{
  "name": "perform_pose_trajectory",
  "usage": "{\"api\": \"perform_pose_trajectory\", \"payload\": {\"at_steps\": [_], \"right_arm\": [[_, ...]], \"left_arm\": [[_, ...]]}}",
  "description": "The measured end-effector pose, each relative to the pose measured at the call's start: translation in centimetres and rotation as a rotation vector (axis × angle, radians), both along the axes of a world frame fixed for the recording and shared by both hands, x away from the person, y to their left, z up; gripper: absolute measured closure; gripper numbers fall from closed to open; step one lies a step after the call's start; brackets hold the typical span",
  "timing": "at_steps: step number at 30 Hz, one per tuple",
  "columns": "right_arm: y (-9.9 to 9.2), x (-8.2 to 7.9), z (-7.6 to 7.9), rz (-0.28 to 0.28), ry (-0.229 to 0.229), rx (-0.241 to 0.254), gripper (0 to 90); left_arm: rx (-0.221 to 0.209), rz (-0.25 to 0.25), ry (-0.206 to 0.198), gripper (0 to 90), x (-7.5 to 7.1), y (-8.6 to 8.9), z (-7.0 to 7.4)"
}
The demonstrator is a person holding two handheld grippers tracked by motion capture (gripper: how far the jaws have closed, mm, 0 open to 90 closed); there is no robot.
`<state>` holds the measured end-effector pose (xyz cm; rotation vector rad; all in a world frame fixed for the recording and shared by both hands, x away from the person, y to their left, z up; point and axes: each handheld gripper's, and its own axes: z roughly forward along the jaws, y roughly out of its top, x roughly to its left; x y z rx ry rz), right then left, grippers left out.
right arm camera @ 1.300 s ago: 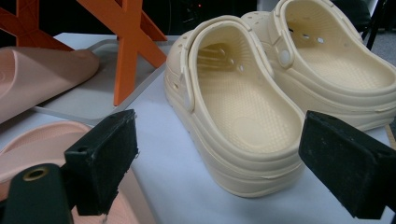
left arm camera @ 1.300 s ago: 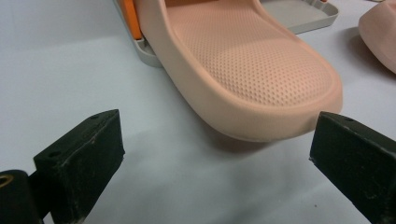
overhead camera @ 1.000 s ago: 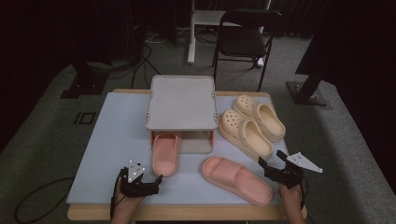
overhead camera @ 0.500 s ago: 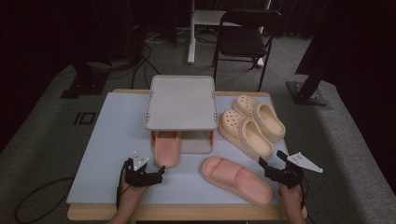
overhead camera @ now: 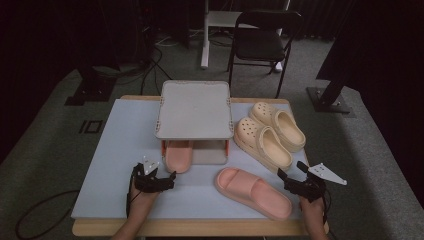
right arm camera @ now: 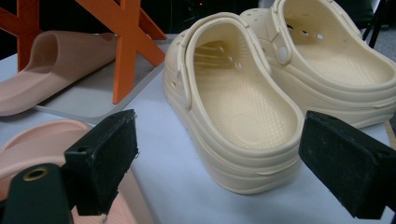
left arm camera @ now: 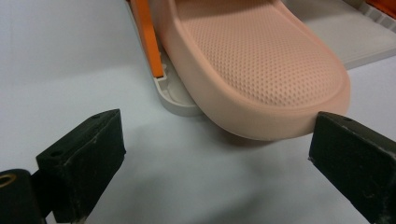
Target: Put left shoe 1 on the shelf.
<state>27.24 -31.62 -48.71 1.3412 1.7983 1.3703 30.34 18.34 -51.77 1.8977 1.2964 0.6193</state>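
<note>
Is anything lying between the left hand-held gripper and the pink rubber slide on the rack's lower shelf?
Nothing: the left gripper view shows bare pale-blue tabletop between the open left hand-held gripper and the pink rubber slide.

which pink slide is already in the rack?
The pink slide by the left gripper: it lies on the rack's bottom shelf, heel sticking out. The other pink slide lies loose on the table.

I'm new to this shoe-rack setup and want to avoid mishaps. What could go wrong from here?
1. The left claw, open, faces the heel of the pink slide that overhangs the rack's bottom tray; a push might shove it deeper or shift the rack.
2. The right claw, open, sits close to the second pink slide and the cream clog; reaching for one may nudge the other.
</note>
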Motion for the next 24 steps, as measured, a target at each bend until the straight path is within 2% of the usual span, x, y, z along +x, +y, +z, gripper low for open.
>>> {"api": "perform_pose_trajectory", "payload": {"at_steps": [7, 15, 16, 24], "right_arm": [[-0.1, 0.0, 0.0, -0.001, 0.0, 0.004, 11.1], [-0.2, 0.0, 0.1, -0.002, -0.004, 0.003, 11.1], [-0.2, 0.0, 0.0, -0.002, -0.003, 0.008, 11.1], [-0.2, 0.0, 0.0, 0.001, -0.003, 0.009, 11.1]], "left_arm": [[0.016, 0.022, 0.009, 3.6, 1.1, -0.1, 0.1], [0.014, 0.052, 0.023, 4.1, 2.5, 0.0, 0.0], [0.028, 0.059, 0.025, 4.1, 2.9, -0.1, 0.0], [0.039, 0.065, 0.044, 3.1, 3.7, -0.1, 0.0]]}}
